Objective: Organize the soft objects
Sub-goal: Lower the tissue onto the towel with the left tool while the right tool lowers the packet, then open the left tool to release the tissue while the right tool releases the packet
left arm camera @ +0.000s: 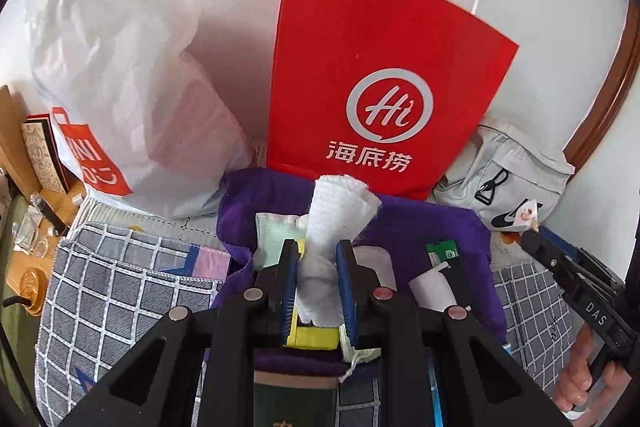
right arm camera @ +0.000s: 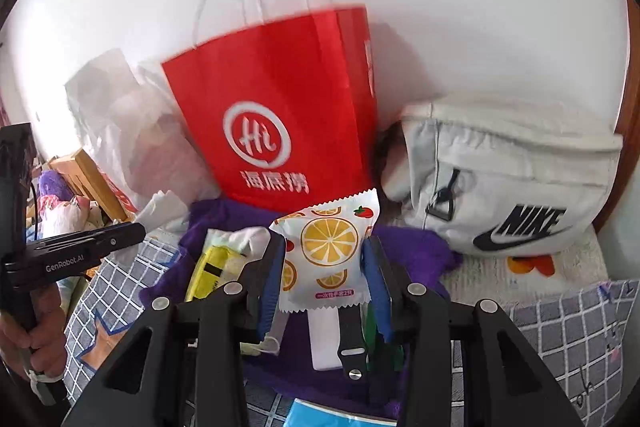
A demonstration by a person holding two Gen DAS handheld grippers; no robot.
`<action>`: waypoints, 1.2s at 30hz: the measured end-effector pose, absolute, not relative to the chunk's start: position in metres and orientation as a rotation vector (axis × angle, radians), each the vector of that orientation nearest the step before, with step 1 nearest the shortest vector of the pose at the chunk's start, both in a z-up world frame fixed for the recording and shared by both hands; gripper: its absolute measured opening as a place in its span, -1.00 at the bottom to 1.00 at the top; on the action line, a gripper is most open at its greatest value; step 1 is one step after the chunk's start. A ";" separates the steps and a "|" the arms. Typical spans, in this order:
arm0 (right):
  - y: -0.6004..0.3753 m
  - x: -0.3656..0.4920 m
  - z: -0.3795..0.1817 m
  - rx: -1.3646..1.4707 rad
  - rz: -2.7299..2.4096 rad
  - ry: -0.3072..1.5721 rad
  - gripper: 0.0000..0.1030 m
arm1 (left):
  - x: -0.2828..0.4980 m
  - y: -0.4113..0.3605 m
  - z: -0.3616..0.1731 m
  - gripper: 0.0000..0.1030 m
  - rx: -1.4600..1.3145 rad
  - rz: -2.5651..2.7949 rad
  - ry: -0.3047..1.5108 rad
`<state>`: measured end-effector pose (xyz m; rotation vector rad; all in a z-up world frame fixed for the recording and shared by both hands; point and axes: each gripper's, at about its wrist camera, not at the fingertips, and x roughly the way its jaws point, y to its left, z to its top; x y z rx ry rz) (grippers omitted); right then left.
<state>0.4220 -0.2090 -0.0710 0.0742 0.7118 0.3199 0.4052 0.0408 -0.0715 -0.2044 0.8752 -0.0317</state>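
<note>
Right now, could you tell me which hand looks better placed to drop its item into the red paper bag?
Probably the left: its gripper holds the white cloth directly before the red bag.

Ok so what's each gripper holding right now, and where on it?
The left gripper pinches a rolled white cloth at its lower part. The right gripper clamps a fruit-print sachet by its side edges.

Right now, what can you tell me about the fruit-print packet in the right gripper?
The fruit-print packet is a white, glossy plastic sachet with serrated top and bottom edges, printed with orange slices and strawberries, with a pink label near the bottom. It looks puffy and sealed. It stands roughly upright, tilted slightly, clamped at both sides by the blue pads of the right gripper, above the purple cloth.
</note>
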 end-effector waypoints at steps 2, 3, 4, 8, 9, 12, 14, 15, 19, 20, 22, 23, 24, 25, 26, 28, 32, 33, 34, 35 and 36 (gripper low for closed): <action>-0.208 0.433 -0.081 0.071 0.317 0.759 -0.23 | 0.411 0.041 -0.081 -0.63 -0.225 -0.037 0.885; -0.206 0.435 -0.085 0.059 0.322 0.762 -0.23 | 0.412 0.040 -0.083 -0.63 -0.225 -0.041 0.886; -0.203 0.437 -0.090 0.039 0.327 0.773 -0.23 | 0.414 0.039 -0.087 -0.63 -0.216 -0.037 0.896; -0.191 0.451 -0.114 -0.016 0.348 0.848 -0.23 | 0.422 0.032 -0.100 -0.63 -0.177 -0.036 0.932; -0.190 0.453 -0.118 -0.016 0.363 0.865 -0.23 | 0.425 0.030 -0.104 -0.63 -0.169 -0.043 0.944; -0.184 0.457 -0.130 -0.010 0.408 0.916 -0.22 | 0.431 0.030 -0.110 -0.63 -0.178 -0.050 0.964; -0.180 0.456 -0.133 -0.031 0.417 0.919 -0.21 | 0.433 0.029 -0.111 -0.63 -0.185 -0.065 0.968; -0.179 0.455 -0.134 -0.040 0.419 0.919 -0.20 | 0.433 0.029 -0.111 -0.63 -0.188 -0.069 0.967; -0.176 0.457 -0.139 -0.042 0.430 0.937 -0.19 | 0.434 0.031 -0.116 -0.63 -0.194 -0.066 0.981; -0.175 0.456 -0.140 -0.051 0.434 0.943 -0.19 | 0.435 0.031 -0.117 -0.63 -0.201 -0.070 0.985; -0.171 0.457 -0.144 -0.073 0.432 0.953 -0.18 | 0.436 0.031 -0.118 -0.63 -0.215 -0.089 0.994; -0.169 0.457 -0.145 -0.082 0.426 0.953 -0.17 | 0.435 0.030 -0.118 -0.63 -0.222 -0.101 0.996; -0.168 0.458 -0.146 -0.086 0.425 0.954 -0.17 | 0.435 0.029 -0.118 -0.63 -0.221 -0.102 0.995; -0.166 0.458 -0.147 -0.088 0.427 0.957 -0.17 | 0.435 0.028 -0.119 -0.63 -0.214 -0.098 0.994; -0.165 0.458 -0.148 -0.089 0.430 0.961 -0.17 | 0.436 0.027 -0.120 -0.63 -0.205 -0.092 1.000; -0.163 0.458 -0.151 -0.097 0.433 0.970 -0.16 | 0.438 0.028 -0.124 -0.63 -0.209 -0.089 1.014; -0.154 0.459 -0.159 -0.126 0.431 0.992 -0.16 | 0.443 0.031 -0.131 -0.63 -0.232 -0.084 1.032; -0.154 0.460 -0.160 -0.128 0.431 0.994 -0.15 | 0.443 0.032 -0.132 -0.63 -0.236 -0.085 1.036; -0.153 0.460 -0.161 -0.129 0.430 0.995 -0.14 | 0.444 0.032 -0.133 -0.62 -0.241 -0.086 1.043; -0.153 0.459 -0.162 -0.131 0.431 0.996 -0.11 | 0.444 0.032 -0.134 -0.62 -0.243 -0.085 1.046; -0.152 0.460 -0.163 -0.134 0.433 0.998 -0.07 | 0.444 0.033 -0.135 -0.62 -0.244 -0.084 1.050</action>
